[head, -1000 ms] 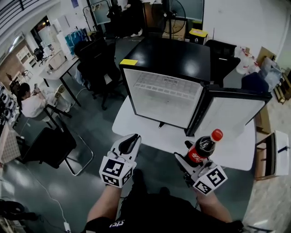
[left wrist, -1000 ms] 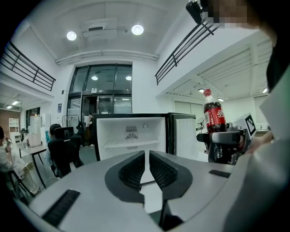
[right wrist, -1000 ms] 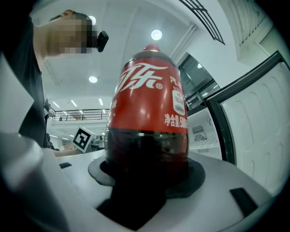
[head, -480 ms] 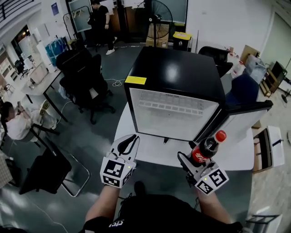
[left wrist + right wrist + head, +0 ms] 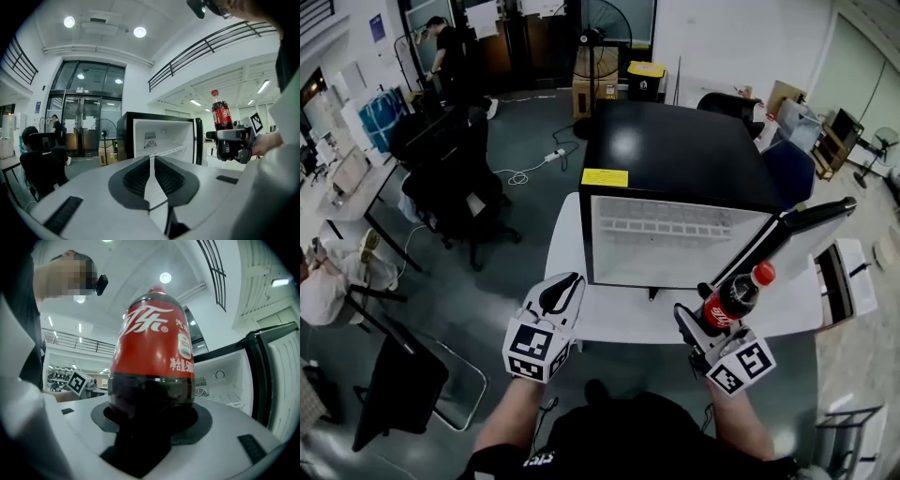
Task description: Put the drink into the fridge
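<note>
While right gripper clamps it, the bottle leans — cap toward fridge.

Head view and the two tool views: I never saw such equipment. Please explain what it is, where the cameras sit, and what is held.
No robot here: a person holds one tool in each hand; the marked cubes belong to them. One camera sits on the person's head, looking down; one rides on each tool, looking along its jaws. The right tool grips a cola bottle. The left tool is shut and empty. Ahead, a black fridge stands on a white table, door open.
</note>
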### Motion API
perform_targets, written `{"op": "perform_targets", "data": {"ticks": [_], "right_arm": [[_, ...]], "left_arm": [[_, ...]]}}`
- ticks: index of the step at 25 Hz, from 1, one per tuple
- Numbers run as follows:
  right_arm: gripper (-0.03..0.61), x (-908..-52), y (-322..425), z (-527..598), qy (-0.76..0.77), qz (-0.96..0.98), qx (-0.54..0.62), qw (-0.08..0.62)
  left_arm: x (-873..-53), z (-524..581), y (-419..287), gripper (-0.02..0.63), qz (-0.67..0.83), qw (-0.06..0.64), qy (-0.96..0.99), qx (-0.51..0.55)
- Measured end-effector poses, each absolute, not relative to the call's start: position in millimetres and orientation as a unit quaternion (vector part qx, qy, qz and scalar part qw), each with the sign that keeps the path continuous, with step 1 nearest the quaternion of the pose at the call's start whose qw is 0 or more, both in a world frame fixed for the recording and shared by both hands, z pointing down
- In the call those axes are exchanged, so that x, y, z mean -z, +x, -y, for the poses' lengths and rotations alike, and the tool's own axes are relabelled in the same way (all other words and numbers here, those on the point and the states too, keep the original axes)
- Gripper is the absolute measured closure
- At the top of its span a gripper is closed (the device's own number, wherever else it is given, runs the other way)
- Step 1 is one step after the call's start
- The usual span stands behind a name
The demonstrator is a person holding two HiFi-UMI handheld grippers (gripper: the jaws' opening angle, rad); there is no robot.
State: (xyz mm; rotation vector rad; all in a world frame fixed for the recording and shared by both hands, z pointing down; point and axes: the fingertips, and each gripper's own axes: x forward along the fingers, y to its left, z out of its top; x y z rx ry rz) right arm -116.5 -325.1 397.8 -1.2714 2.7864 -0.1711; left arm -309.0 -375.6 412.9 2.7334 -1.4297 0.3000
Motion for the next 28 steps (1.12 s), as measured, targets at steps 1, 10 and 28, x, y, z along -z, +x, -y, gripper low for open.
{"op": "perform_targets", "data": {"ticks": [1, 10, 28], "right_arm": [[0.311, -399.4, -116.7, 325.8, -0.418, -0.907, 0.047, 0.025], [0.311, -405.1, -92.0, 353.1, -0.443, -0.887, -0.066, -0.112], [0.311, -428.7, -77.3, 430.0, -0.378, -0.859, -0.205, -0.279]], "left_arm": [[-413.4, 377.3, -306.7, 0.569, 0.456, 0.021, 0.885, -0.095], [-411.0, 385.0, -271.7, 0.569, 0.428, 0.035, 0.899, -0.088], [-409.5, 405.4, -238.9, 0.569, 0.454, 0.032, 0.886, -0.085]]}}
